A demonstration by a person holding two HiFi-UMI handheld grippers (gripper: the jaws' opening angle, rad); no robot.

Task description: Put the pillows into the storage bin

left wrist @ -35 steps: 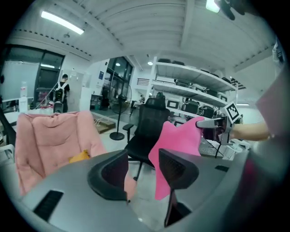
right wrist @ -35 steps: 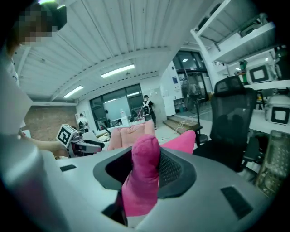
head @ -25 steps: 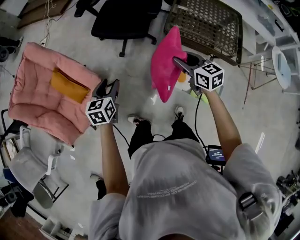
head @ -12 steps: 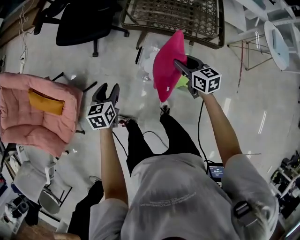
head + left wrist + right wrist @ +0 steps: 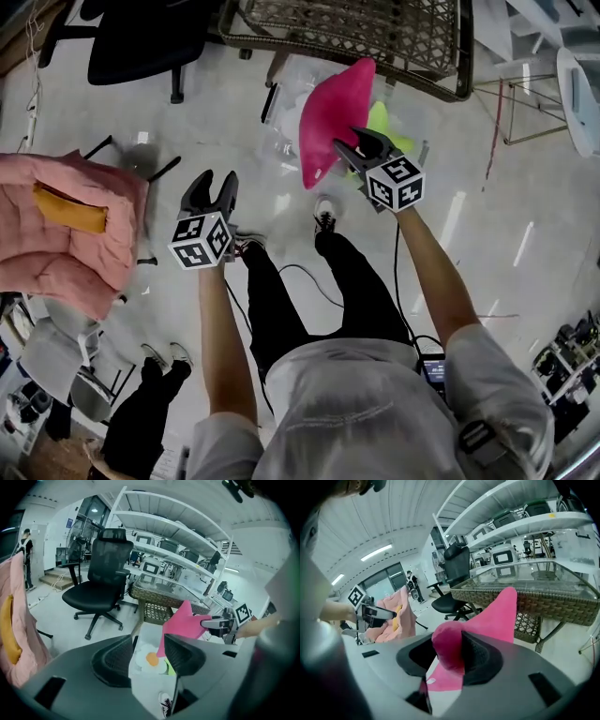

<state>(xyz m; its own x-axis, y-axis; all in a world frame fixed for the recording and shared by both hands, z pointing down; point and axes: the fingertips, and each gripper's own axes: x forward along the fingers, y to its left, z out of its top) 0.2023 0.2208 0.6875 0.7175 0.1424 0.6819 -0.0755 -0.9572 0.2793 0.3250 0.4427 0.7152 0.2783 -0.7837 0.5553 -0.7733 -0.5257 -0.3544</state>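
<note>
Two tools in view. R tool (image 5: 356, 146) is clenched on the pink pillow (image 5: 333, 117) (one corner bunched between its pads). L tool (image 5: 214, 182) is released, nothing between its jaws.

Pillow hangs in the air, overlapping the right side of the storage bin (image 5: 281, 141) in head view. Bin stands on the floor (image 5: 225, 84) just in front of the wicker table (image 5: 375, 28) edge. Office chair (image 5: 141, 42) is well apart to its left, w/ bare floor between.

Pillow: plain magenta, soft, pointed corners. Bin holds a white flower pillow (image 5: 150, 658) w/ orange centre and a lime-green item (image 5: 382, 122).
</note>
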